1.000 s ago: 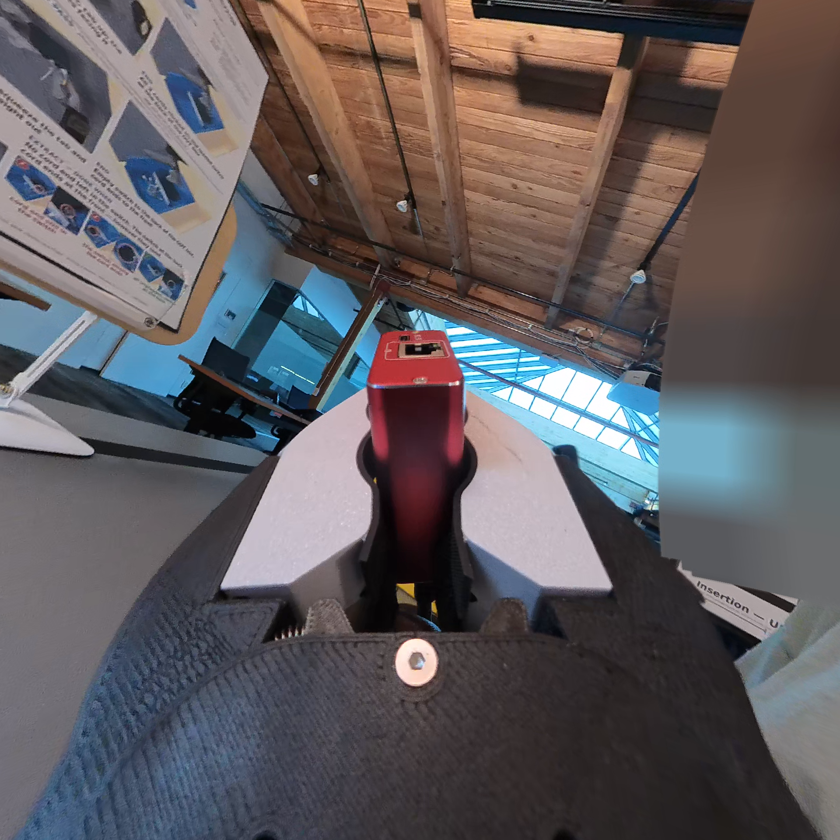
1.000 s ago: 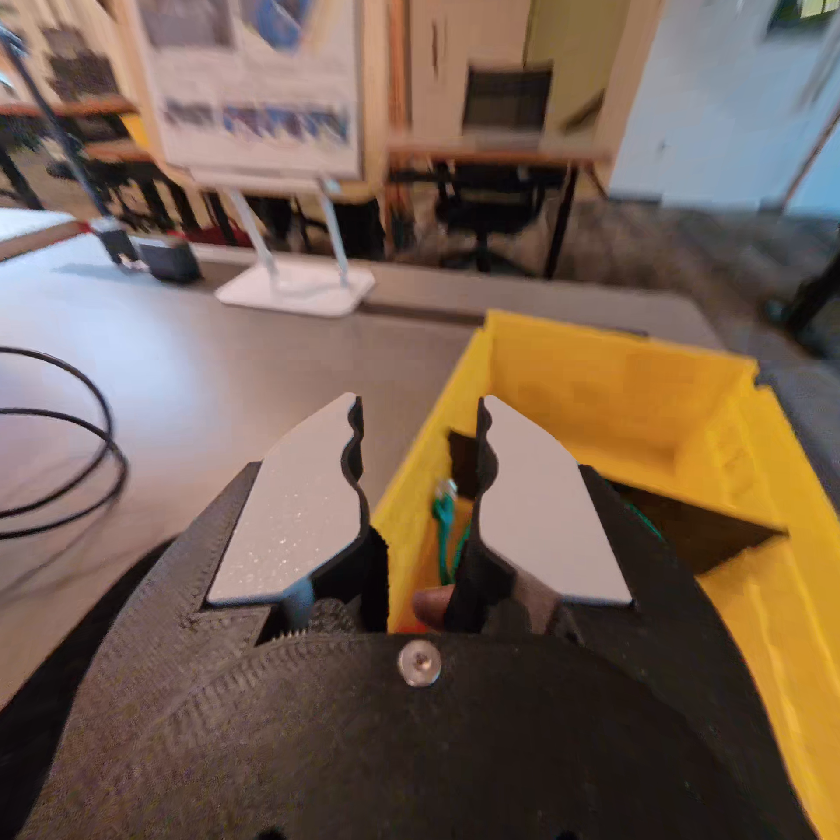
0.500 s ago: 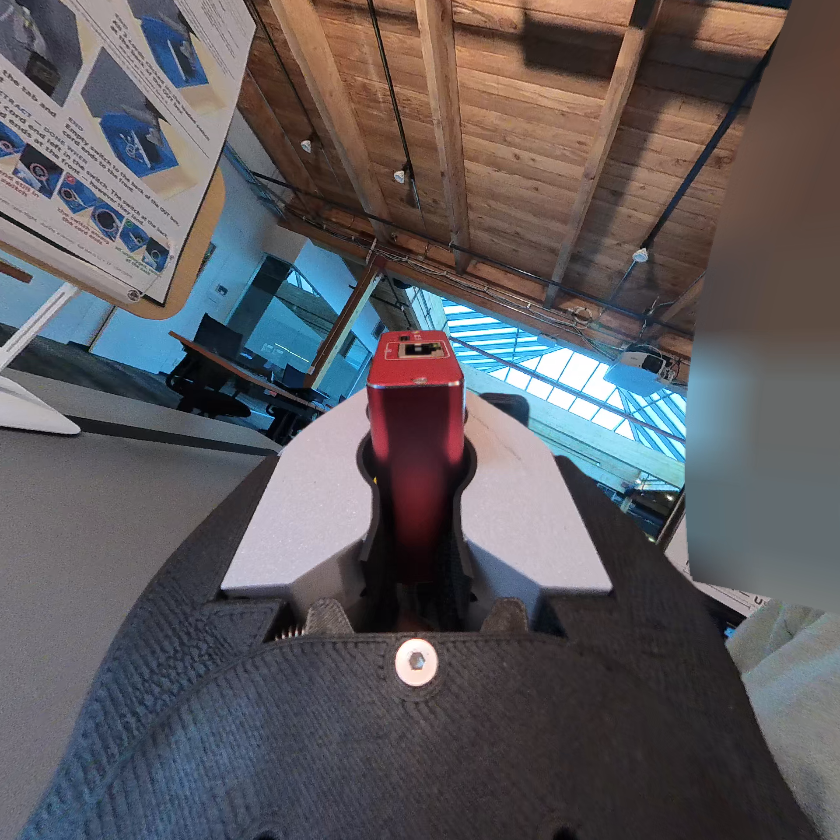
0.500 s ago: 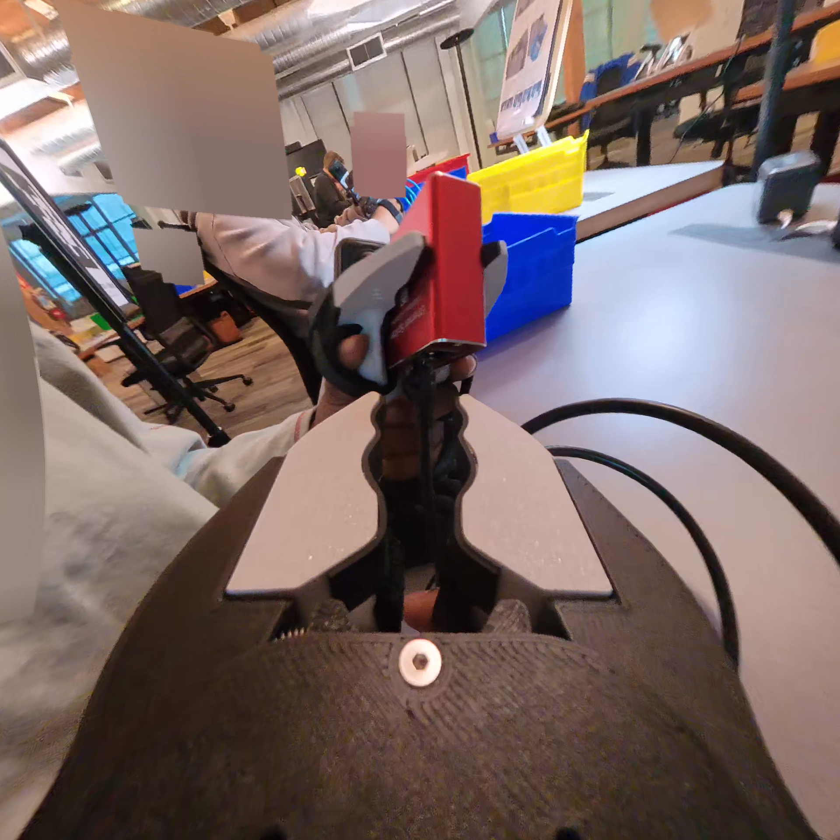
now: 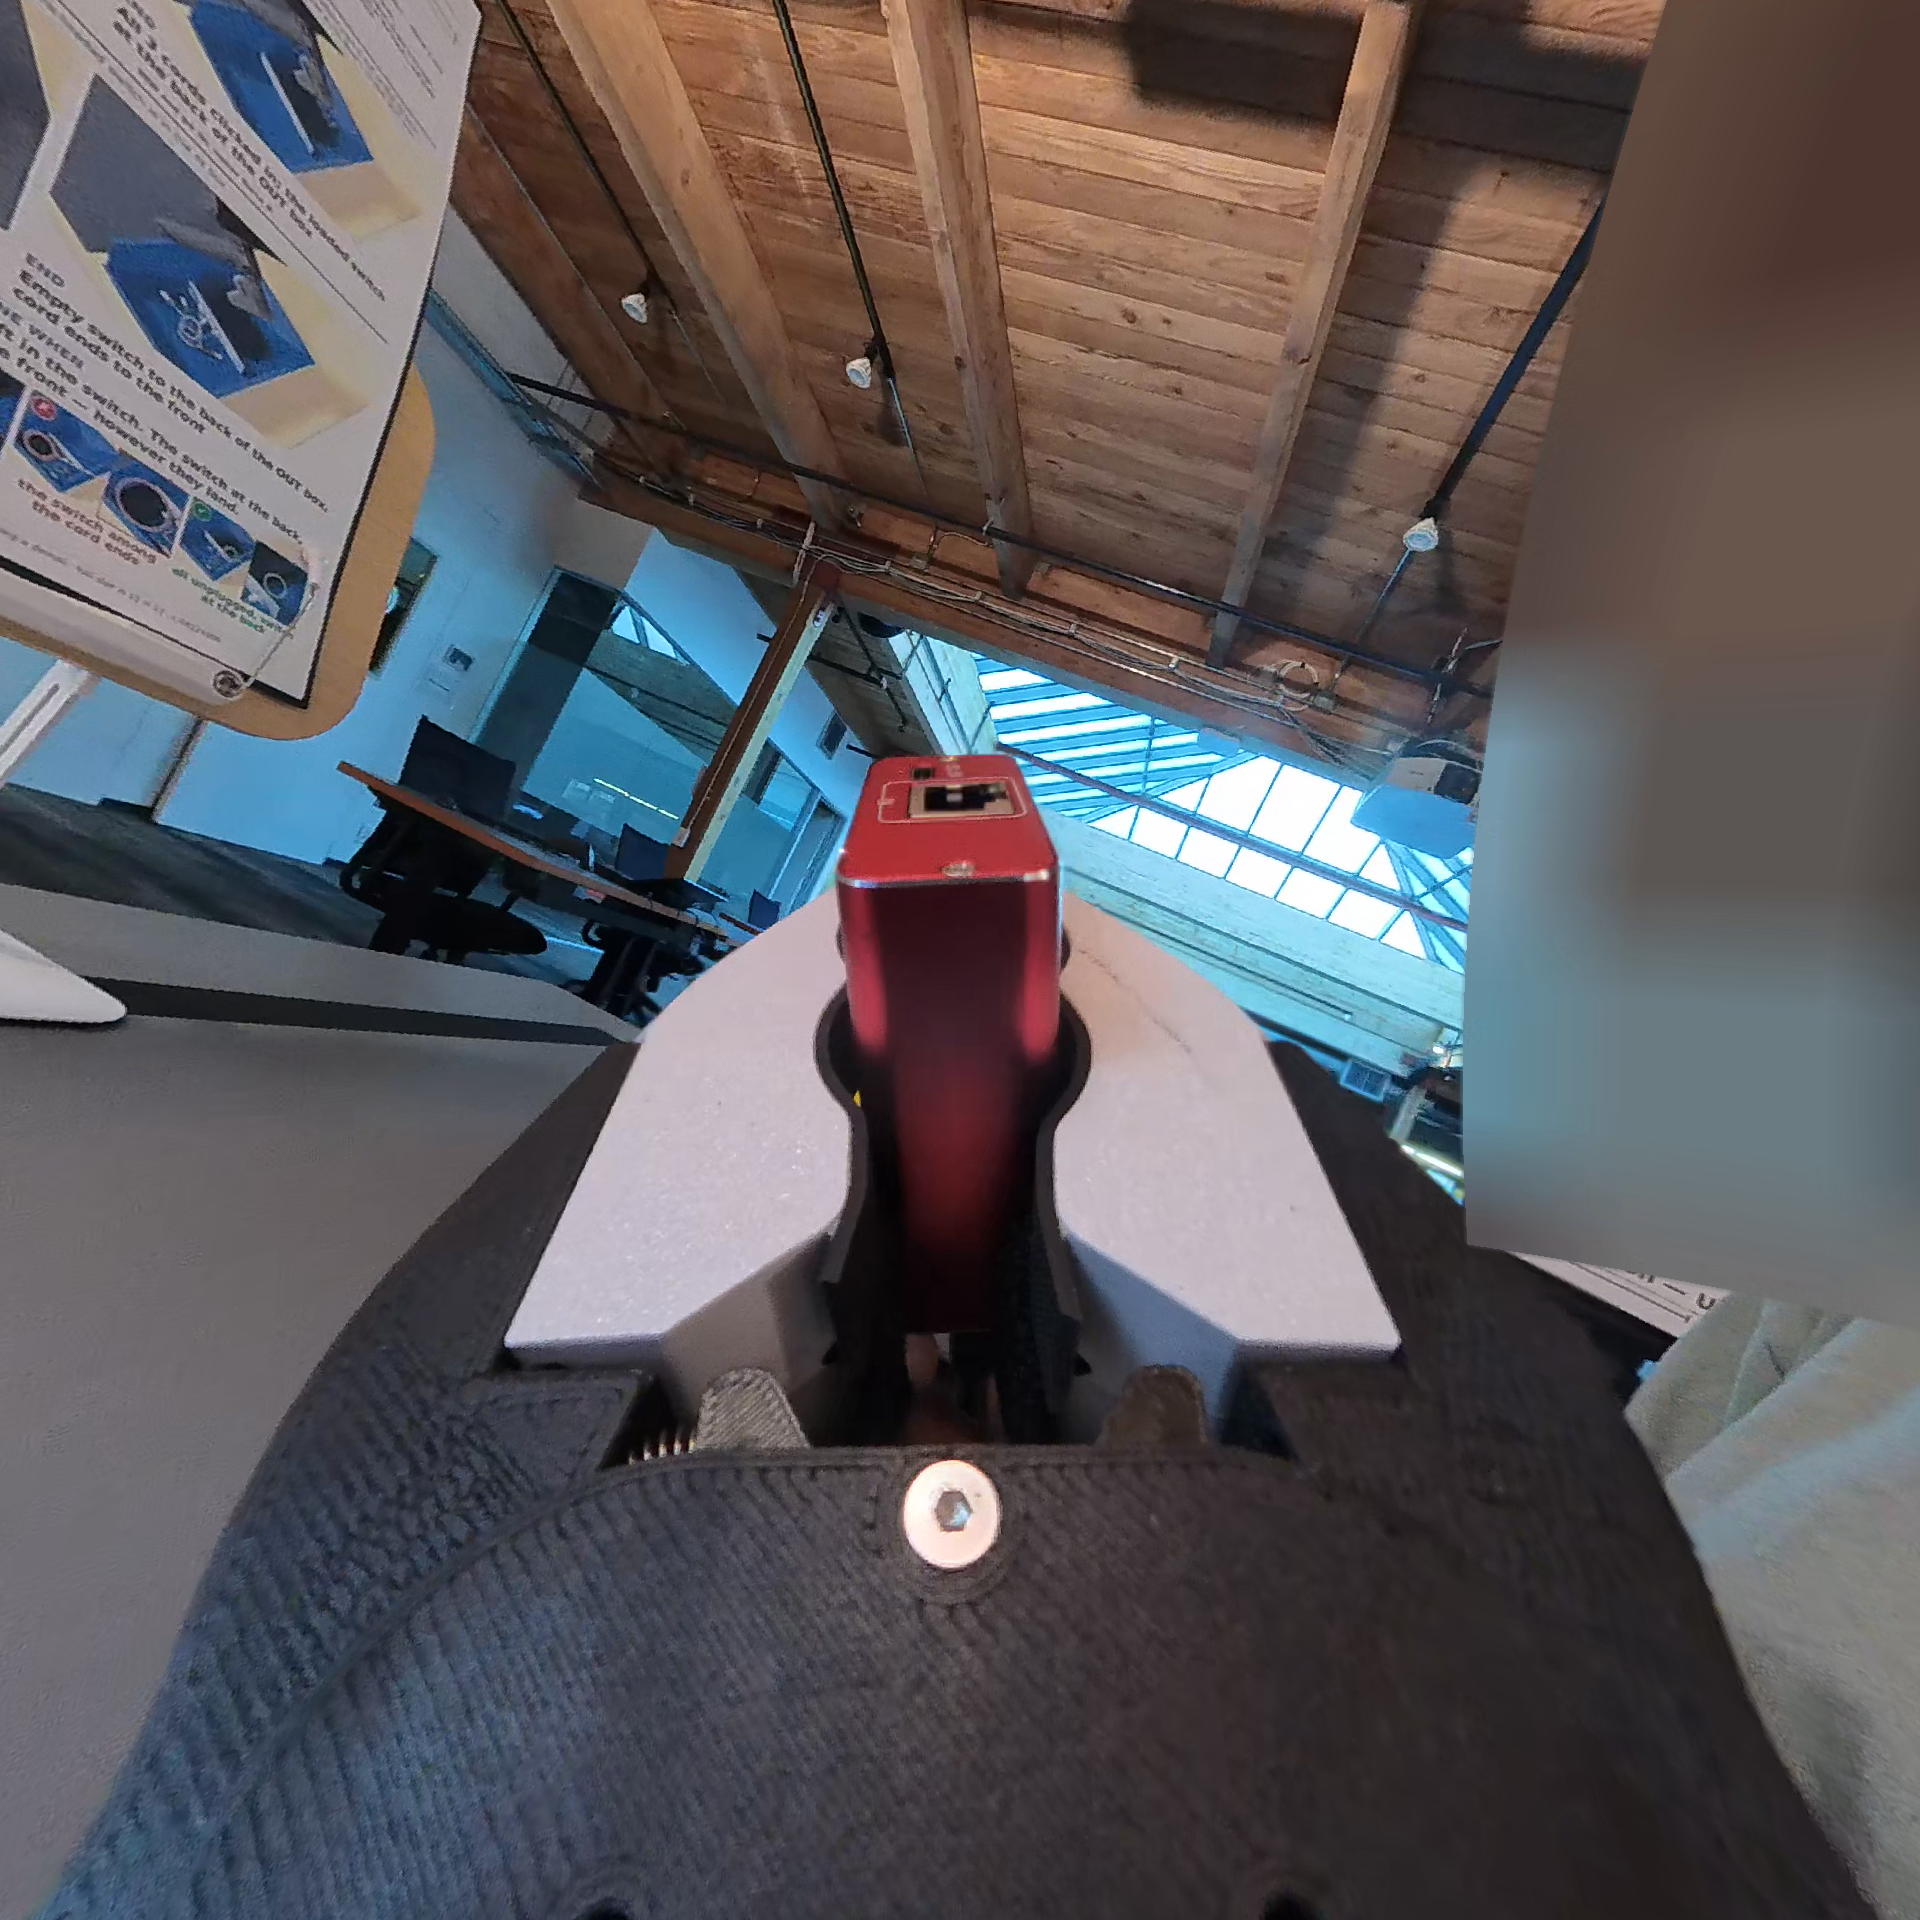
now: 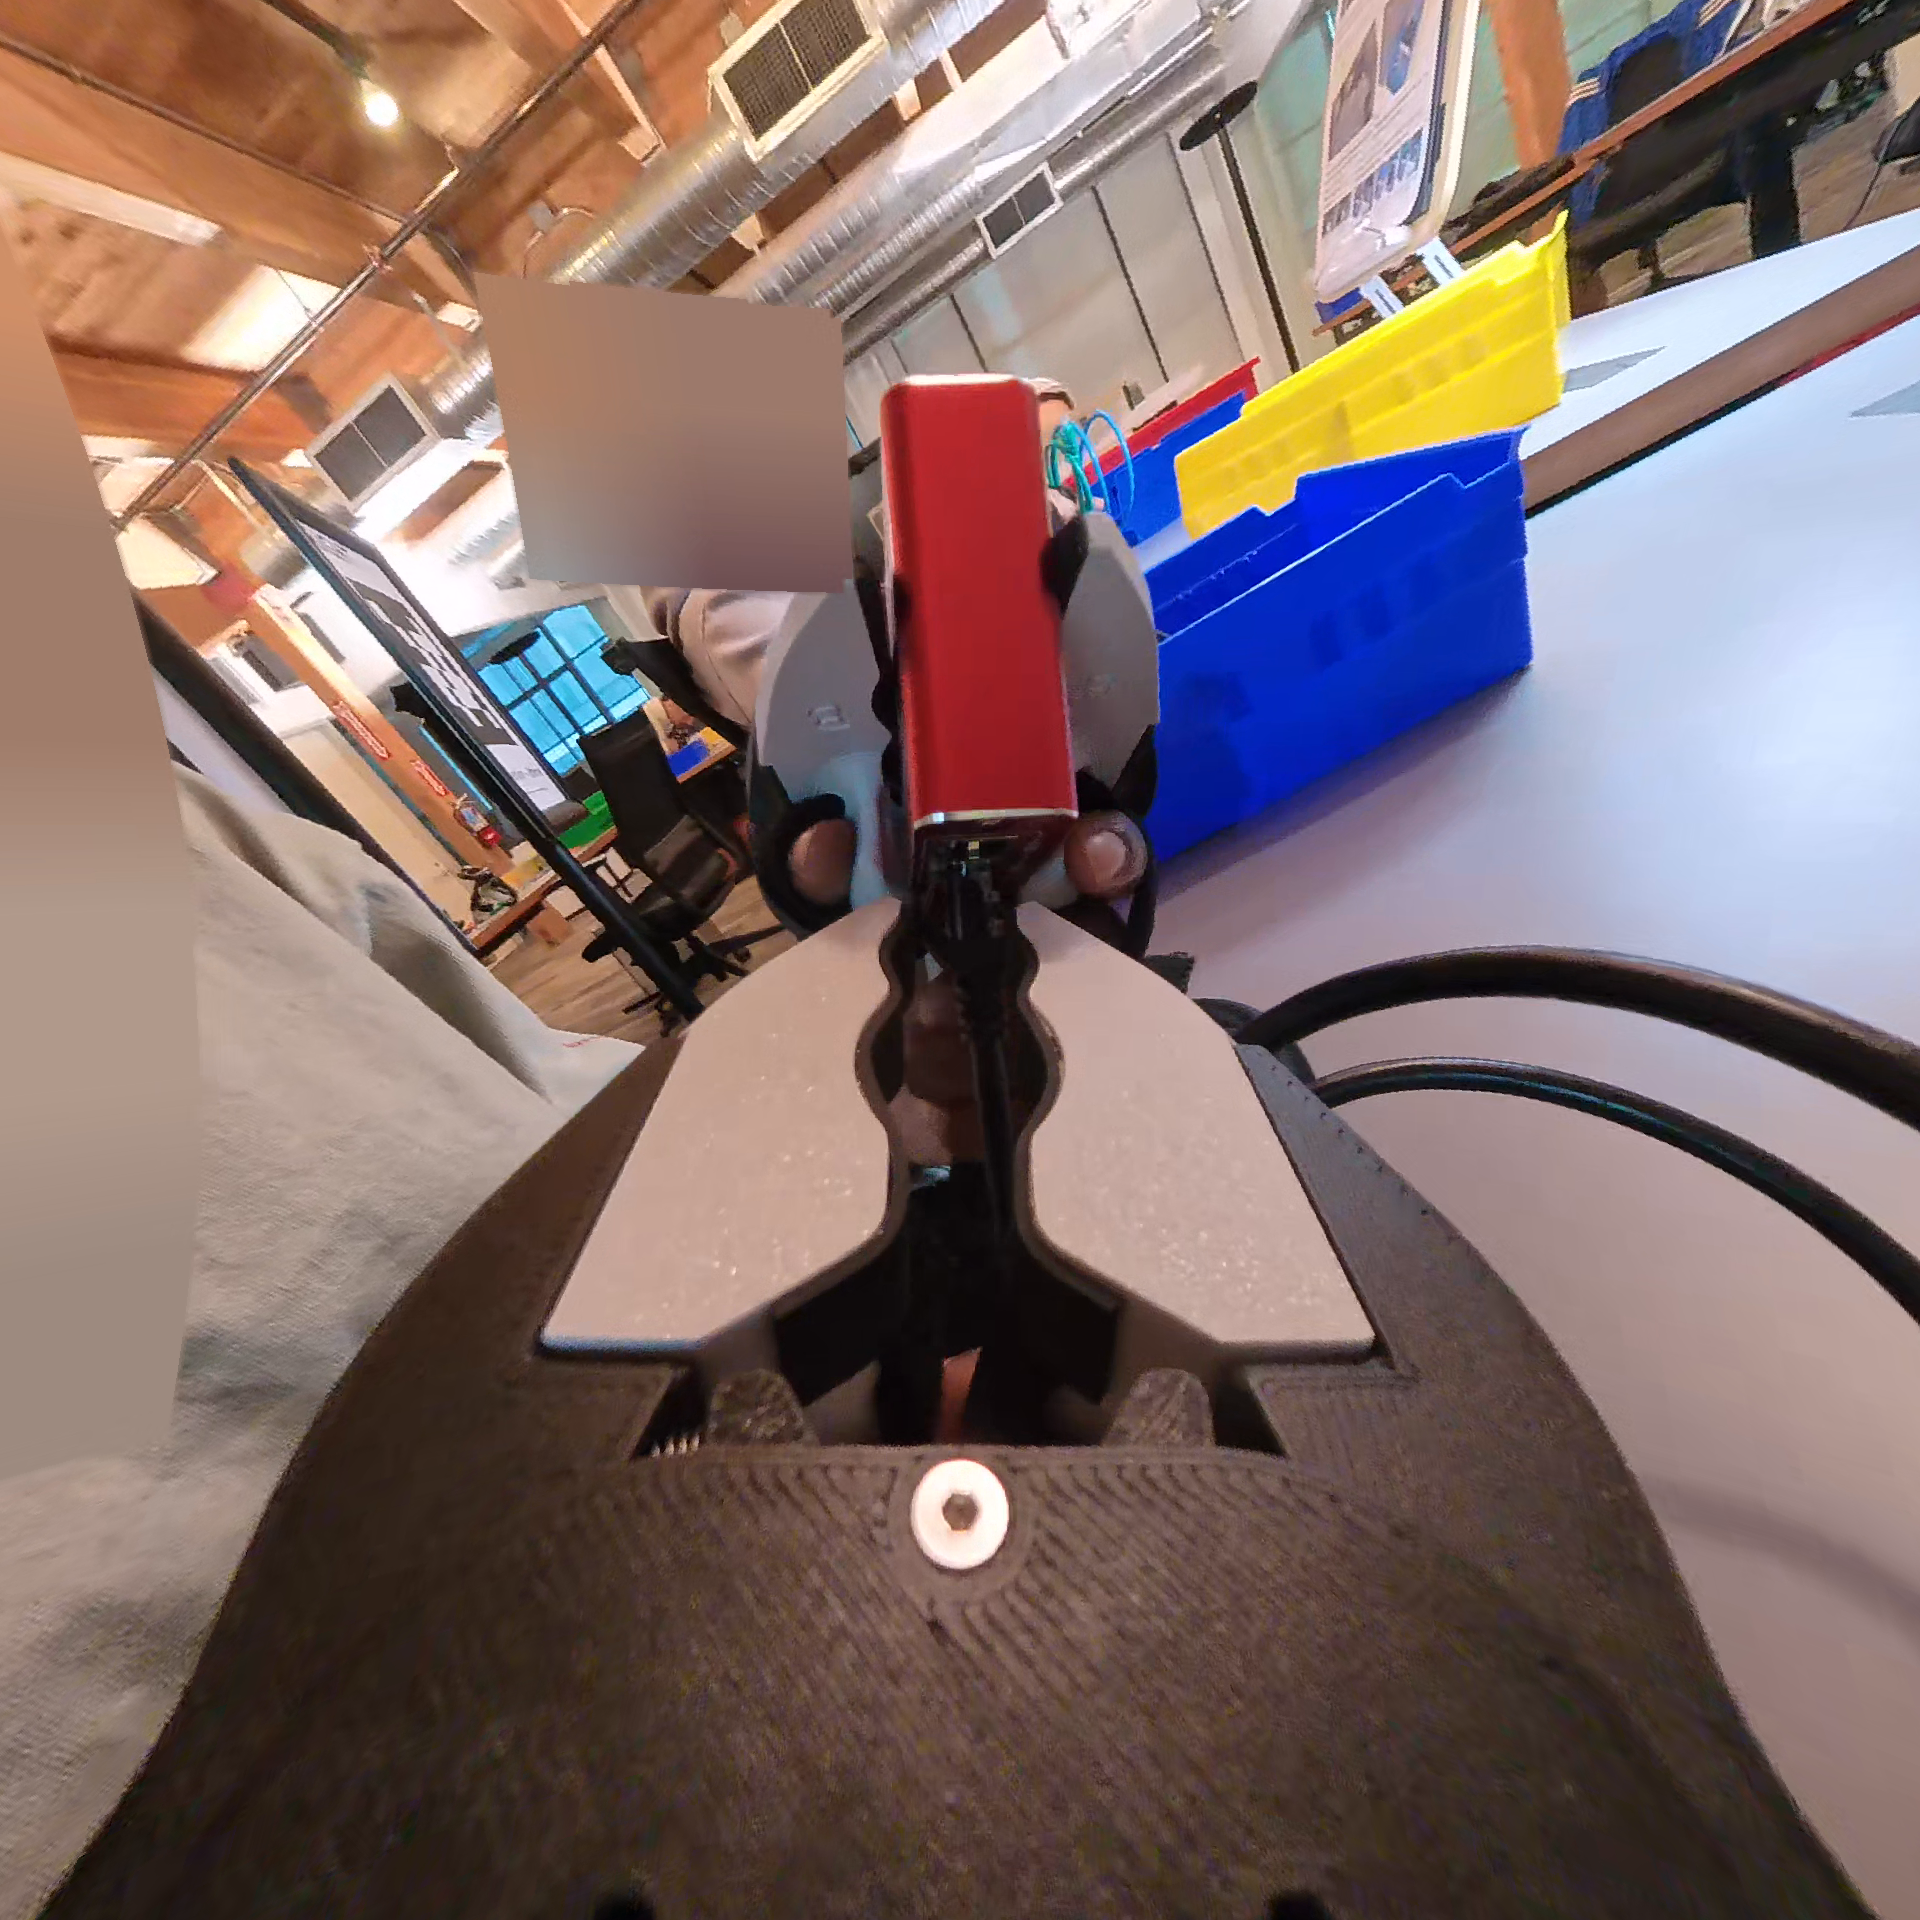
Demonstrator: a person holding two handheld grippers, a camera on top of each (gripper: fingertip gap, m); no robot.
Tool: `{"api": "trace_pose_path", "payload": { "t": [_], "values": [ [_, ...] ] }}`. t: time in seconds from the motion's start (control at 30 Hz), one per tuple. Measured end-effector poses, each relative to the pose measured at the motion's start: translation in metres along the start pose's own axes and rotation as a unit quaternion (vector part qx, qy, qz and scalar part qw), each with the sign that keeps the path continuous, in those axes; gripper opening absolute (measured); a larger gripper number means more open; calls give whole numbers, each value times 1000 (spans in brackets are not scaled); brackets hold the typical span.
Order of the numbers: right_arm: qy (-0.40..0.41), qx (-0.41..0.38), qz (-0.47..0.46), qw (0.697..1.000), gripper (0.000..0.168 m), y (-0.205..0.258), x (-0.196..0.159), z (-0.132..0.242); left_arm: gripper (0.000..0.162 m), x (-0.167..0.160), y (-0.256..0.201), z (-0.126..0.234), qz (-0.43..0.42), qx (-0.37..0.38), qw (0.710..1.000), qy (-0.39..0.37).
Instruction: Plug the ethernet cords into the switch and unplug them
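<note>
My left gripper (image 5: 951, 997) is shut on a red switch (image 5: 948, 1039) and holds it upright above the grey table, with an empty port (image 5: 956, 802) on its far end. In the right wrist view the same switch (image 6: 977, 603) stands just ahead, gripped by the left gripper's grey fingers (image 6: 816, 675). My right gripper (image 6: 961, 935) is shut on the plug of a black ethernet cord (image 6: 982, 1039). The plug's tip meets the port on the switch's near end (image 6: 977, 847). I cannot tell how deep it sits.
The black cord loops (image 6: 1558, 982) over the grey table (image 6: 1683, 790) at the right. A blue bin (image 6: 1351, 644) and a yellow bin (image 6: 1382, 405) stand behind the switch. A poster on a white stand (image 5: 197, 343) is at the left. A pale sleeve (image 6: 332, 1039) is close by. The left gripper's tips are roughly 6 centimeters from the right gripper's.
My right gripper was open over a yellow bin, then swung round, shut on the black cord and came up to the switch's near end. The left gripper kept holding the switch, tilting slightly.
</note>
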State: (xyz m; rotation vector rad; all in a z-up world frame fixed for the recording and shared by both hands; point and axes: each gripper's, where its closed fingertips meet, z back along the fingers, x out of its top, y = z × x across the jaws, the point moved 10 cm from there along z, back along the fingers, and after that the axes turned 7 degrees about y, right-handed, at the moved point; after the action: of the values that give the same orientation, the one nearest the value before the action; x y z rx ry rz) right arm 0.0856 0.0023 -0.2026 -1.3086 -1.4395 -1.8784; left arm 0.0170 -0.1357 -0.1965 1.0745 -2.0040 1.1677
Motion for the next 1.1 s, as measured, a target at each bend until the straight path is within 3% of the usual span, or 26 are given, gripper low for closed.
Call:
{"api": "trace_pose_path", "payload": {
  "t": [0.37,0.5,0.63,0.7,0.73,0.83,1.0,1.1],
  "values": [
    [-13,-19,63,998,14,8,-2,4,29,-3,-21,-4,-148,-6,989,11],
    [-12,-59,111,992,14,20,-2,3,29,-1,-24,-3,-151,-31,988,-1],
    [-34,-43,100,993,14,23,-3,-2,29,4,-27,3,-168,-44,984,-36],
    [13,-144,119,982,13,12,-13,1,29,18,-29,17,-135,-95,977,-136],
    [32,-174,123,977,13,6,-21,8,29,23,-24,24,-114,-89,978,-149],
    [-29,-100,122,987,13,22,-13,29,29,22,-13,27,-75,-72,983,-153],
    [6,-205,269,941,13,61,19,67,29,11,-14,12,-101,-34,992,-66],
    [-18,-264,324,908,13,86,38,109,30,10,-13,12,-78,-34,994,-69]
  ]
}}
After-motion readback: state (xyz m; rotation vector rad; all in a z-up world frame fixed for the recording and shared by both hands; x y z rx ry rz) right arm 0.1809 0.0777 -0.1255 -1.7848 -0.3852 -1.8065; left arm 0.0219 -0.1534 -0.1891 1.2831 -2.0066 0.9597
